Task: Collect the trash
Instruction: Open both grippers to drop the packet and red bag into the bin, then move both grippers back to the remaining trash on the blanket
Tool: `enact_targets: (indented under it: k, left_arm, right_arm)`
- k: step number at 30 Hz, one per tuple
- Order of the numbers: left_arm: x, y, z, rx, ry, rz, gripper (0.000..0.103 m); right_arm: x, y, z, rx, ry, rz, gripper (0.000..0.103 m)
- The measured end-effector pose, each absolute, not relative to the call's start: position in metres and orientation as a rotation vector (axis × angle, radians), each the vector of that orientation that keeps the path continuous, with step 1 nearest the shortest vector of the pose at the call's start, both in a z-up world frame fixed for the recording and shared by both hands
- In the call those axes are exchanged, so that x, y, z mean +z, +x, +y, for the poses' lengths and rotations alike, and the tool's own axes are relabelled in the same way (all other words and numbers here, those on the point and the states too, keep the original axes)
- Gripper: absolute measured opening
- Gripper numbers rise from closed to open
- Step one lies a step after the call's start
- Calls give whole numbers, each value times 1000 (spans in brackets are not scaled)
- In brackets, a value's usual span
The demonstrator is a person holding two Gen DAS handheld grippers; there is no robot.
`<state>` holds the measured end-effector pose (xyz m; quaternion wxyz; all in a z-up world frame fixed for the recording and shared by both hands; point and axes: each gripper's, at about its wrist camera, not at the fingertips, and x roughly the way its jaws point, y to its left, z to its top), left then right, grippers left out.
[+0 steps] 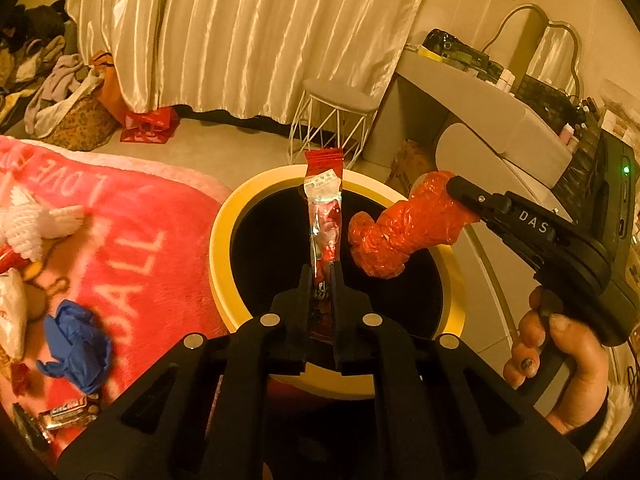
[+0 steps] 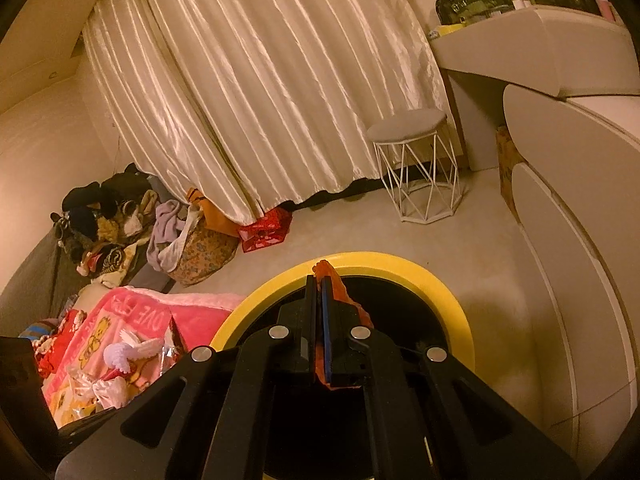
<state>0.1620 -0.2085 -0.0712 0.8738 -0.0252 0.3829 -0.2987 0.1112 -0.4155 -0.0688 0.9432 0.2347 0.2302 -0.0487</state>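
Note:
A round bin with a yellow rim (image 1: 222,252) and a dark inside stands on the floor beside the bed. My left gripper (image 1: 323,269) is shut on a long red and silver snack wrapper (image 1: 325,204), which sticks up over the bin's opening. From the right, my right gripper (image 1: 456,187) is shut on a crumpled red plastic bag (image 1: 400,236) that hangs above the bin. In the right wrist view the right gripper (image 2: 319,280) pinches that red plastic (image 2: 341,289) over the yellow rim (image 2: 404,263); most of the bag is hidden below the fingers.
A pink blanket (image 1: 132,224) on the left carries a crumpled blue glove (image 1: 76,338), a candy bar wrapper (image 1: 68,416) and white knitted toys. A white wire stool (image 1: 336,120), cream curtains, a grey vanity (image 1: 500,128) and a clothes pile lie beyond. A hand (image 1: 560,360) holds the right gripper.

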Motion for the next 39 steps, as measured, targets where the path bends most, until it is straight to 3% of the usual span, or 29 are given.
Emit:
enact_targets:
  k: [1, 2, 3, 4, 5, 6, 8, 11, 21, 39]
  left_arm:
    - [-71, 163, -209, -623, -52, 798, 16]
    - [-71, 165, -209, -618, -55, 793, 33]
    - [-71, 165, -208, -612, -60, 788, 44]
    - [-70, 166, -206, -611, -75, 782, 58]
    - [-69, 166, -204, -611, -86, 776, 62]
    - [-67, 166, -203, -607, -88, 770, 65]
    - [-64, 164, -200, -589, -79, 750, 83]
    - [-59, 161, -194, -577, -85, 727, 90]
    - [-47, 148, -174, -519, -73, 676, 92]
    - [-29, 136, -117, -382, -118, 606, 92]
  right_arm:
    - [-70, 111, -416, -102, 488, 474, 5]
    - [-72, 111, -417, -103, 501, 478, 15]
    - [-73, 111, -419, -108, 516, 479, 34]
    - [-74, 111, -420, -111, 525, 476, 43]
    - [-75, 111, -421, -114, 533, 471, 49]
    - [-75, 111, -421, -118, 532, 470, 49]
    - [-75, 111, -420, -123, 517, 473, 49]
    - [-74, 111, -415, -124, 496, 470, 55]
    - [-66, 112, -394, -79, 424, 466, 63]
    - [-51, 114, -336, 60, 332, 481, 66]
